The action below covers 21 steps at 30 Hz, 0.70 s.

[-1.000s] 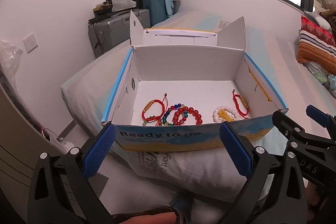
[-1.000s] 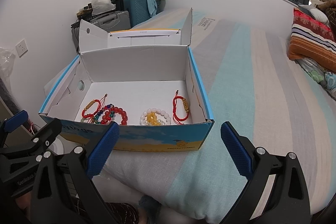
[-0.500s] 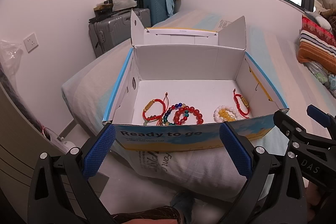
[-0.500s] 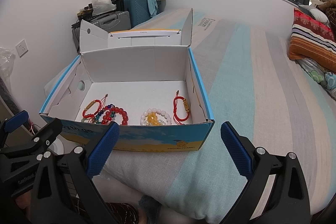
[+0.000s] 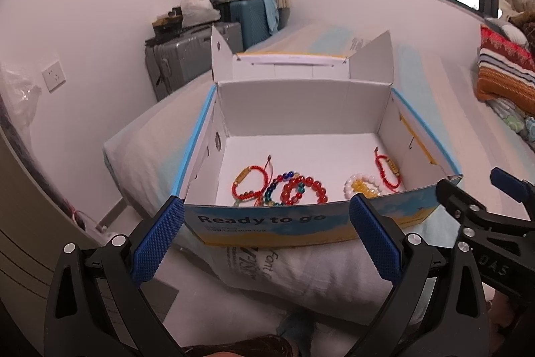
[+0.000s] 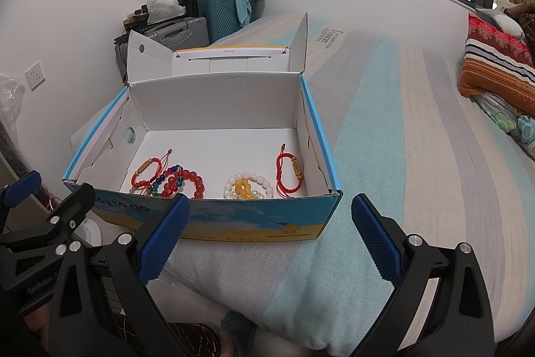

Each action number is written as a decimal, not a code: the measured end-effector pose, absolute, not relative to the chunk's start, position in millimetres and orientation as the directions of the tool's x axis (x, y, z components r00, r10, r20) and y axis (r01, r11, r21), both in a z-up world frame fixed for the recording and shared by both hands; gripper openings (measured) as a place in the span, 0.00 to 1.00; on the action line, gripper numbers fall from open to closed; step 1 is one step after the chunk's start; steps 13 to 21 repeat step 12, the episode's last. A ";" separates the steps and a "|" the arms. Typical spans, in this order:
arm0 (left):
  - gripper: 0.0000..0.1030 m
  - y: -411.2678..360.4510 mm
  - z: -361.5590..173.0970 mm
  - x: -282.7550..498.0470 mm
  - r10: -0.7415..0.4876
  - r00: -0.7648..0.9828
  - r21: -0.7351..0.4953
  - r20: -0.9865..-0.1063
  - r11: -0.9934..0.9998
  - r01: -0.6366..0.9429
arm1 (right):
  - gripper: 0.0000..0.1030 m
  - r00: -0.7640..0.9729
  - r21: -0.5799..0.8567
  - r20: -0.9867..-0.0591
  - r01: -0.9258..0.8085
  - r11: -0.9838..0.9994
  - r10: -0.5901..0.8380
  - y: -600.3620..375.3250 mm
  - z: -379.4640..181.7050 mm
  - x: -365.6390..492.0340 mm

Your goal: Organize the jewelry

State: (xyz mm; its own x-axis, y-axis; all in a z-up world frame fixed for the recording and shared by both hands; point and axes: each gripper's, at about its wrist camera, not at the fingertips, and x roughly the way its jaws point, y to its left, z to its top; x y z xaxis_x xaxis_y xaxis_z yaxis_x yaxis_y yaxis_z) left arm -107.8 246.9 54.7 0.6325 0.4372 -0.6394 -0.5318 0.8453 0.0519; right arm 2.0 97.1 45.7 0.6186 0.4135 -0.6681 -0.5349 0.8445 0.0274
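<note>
Beaded and red-cord bracelets (image 6: 187, 181) lay behind the open blue-and-white cardboard box's (image 5: 277, 228) near wall; left gripper (image 5: 265, 238) and right gripper (image 6: 269, 235) gaped wide, empty; suitcases (image 6: 214, 12) far left.

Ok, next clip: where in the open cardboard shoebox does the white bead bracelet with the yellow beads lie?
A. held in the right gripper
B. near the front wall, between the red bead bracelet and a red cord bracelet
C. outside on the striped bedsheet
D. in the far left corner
B: the white bead bracelet with yellow beads lies by the front wall of the open cardboard shoebox, with the red bead bracelet to its left and a red cord bracelet to its right; both grippers are open and hold nothing.
</note>
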 end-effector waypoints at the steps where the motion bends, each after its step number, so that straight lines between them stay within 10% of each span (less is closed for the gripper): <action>1: 0.95 246.5 54.9 -107.9 0.430 0.636 0.048 -0.641 0.849 -0.526 | 0.90 0.618 0.028 -0.668 -0.535 0.845 0.413 97.6 45.6 1.8; 21: 0.94 251.7 53.7 -105.6 0.417 0.619 0.034 -0.665 0.846 -0.532 | 0.90 0.618 0.027 -0.669 -0.535 0.844 0.413 97.1 46.0 1.8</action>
